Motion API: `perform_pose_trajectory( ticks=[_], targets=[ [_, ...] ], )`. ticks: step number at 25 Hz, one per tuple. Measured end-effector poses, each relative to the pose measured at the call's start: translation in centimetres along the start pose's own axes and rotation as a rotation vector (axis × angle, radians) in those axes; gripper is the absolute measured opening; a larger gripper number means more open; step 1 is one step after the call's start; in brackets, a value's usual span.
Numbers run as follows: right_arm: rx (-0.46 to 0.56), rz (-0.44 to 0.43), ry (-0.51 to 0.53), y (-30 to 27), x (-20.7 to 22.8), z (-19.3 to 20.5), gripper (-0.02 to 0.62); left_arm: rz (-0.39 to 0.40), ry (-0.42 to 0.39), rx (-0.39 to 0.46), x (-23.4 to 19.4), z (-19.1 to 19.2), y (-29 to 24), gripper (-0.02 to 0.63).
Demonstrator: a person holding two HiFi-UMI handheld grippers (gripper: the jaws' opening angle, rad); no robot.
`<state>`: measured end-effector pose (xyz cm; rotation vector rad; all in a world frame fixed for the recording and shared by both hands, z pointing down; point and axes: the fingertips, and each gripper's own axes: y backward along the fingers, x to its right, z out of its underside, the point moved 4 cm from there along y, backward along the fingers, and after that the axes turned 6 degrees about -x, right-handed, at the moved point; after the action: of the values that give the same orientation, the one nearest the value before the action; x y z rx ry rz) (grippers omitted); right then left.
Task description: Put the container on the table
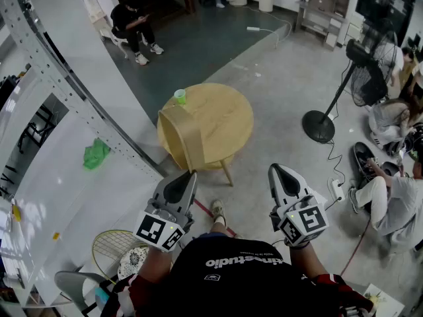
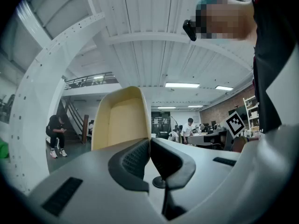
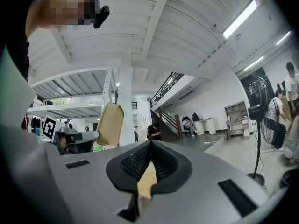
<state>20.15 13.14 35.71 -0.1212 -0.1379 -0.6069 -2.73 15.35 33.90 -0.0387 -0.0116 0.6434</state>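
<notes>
Over the near edge of the round wooden table (image 1: 231,114): the tan container (image 1: 180,134) hangs tipped on its side, open mouth toward the head view's left. Whether it touches the tabletop cannot be told.

Your left gripper (image 1: 191,175) has its jaws clamped on one thin wall edge of the container and grips nothing else. Your right gripper (image 1: 278,171) sits off to the right, well apart from the container. Its jaws are together and carry nothing, though a tan sliver shows in the gap behind the tips, identity unclear.

Risks, as judged:
1. The grip is a pinch on a single wall with the body hanging out in front, so a quick move could make it swing or slip.
2. The container sits over the rim, so if you let go here it could drop to the floor. Carry it further in.
3. It is tilted, so it would land on its side unless you level it first.
4. The green cup (image 1: 180,96) stands just beyond the container, and a forward sweep could knock it over.

Writing:
- Container: none seen.
- Your black shirt (image 1: 244,273): white print, of which only "studio" reads with confidence. The smaller line below is too small to read.
- Each gripper's marker cube (image 1: 158,230): black-and-white squares, no letters.
</notes>
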Motion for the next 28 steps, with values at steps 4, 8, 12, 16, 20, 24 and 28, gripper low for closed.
perform_pose_trajectory(
  ticks=[4,8,12,16,20,24,28],
  targets=[
    [-0.012,0.005,-0.026,0.1,0.0,0.7,0.011,-0.001,0.008,0.002,0.0,0.1,0.1,0.029],
    [-0.023,-0.003,-0.009,-0.2,-0.3,0.6,0.011,-0.009,0.003,-0.007,-0.2,0.2,0.3,0.029],
    [-0.03,-0.003,-0.014,-0.7,-0.3,0.6,0.011,-0.009,0.014,-0.009,-0.5,0.4,0.2,0.029],
    [-0.034,0.005,-0.024,-1.1,0.2,0.5,0.011,-0.011,0.017,-0.013,-0.7,0.5,-0.2,0.029],
    [-0.048,-0.007,-0.034,-2.0,0.7,0.7,0.011,-0.016,0.026,-0.019,-1.4,0.8,-1.0,0.029],
    [-0.059,-0.019,-0.065,-2.9,0.5,1.6,0.011,-0.02,0.029,-0.033,-2.5,1.5,-1.0,0.029],
    [-0.07,-0.031,-0.072,-5.1,0.9,2.1,0.011,-0.024,0.032,-0.051,-4.2,2.2,-2.0,0.029]
  ],
)
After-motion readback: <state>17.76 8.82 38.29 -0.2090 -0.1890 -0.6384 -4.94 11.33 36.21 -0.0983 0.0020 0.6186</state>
